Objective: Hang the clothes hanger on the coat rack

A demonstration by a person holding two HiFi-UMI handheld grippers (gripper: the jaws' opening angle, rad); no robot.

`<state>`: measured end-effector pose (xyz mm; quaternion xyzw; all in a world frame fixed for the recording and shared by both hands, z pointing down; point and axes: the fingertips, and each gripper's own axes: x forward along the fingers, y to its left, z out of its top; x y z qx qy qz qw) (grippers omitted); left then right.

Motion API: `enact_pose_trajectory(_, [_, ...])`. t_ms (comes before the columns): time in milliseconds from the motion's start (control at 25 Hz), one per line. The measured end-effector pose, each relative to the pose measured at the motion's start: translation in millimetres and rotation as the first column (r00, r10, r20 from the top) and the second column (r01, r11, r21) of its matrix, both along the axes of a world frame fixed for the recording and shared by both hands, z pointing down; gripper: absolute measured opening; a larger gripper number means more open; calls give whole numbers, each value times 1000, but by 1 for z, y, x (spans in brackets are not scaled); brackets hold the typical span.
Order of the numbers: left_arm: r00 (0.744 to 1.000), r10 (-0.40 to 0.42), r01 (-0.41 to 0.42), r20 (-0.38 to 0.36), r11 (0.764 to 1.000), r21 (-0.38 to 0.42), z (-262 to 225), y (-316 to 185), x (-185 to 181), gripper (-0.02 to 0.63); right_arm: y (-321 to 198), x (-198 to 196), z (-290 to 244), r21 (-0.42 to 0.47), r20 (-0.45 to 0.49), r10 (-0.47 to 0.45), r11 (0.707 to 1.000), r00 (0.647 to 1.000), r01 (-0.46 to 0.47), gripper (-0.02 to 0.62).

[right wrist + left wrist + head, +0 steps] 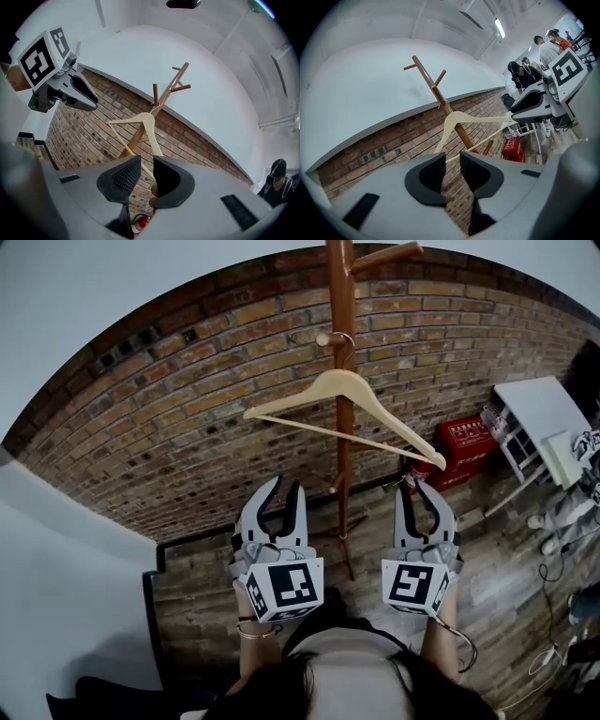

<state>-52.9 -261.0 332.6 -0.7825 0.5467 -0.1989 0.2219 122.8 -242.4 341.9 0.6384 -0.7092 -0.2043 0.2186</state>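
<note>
Head view: wooden clothes hanger (333, 383) hangs by its hook on a peg of the coat rack (343, 296), tilted with its right end lower, in front of a brick wall (187, 427). Both grippers point level at the wall, side by side. The left gripper (286, 486) sits below the hanger and clear of it; the right gripper (417, 488) is just under the low end.

Left gripper view: jaws stand a narrow gap apart, with nothing between them.

Right gripper view: jaws likewise stand apart. The hanger's end lines up with the gap, and the pads do not press on it.
</note>
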Motion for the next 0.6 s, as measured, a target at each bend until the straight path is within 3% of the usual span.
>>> enact_pose_trajectory(600, [996, 4, -4, -92, 1000, 0, -4, 59, 2, 49, 52, 3, -5, 13, 91, -21, 1000, 996, 20, 64])
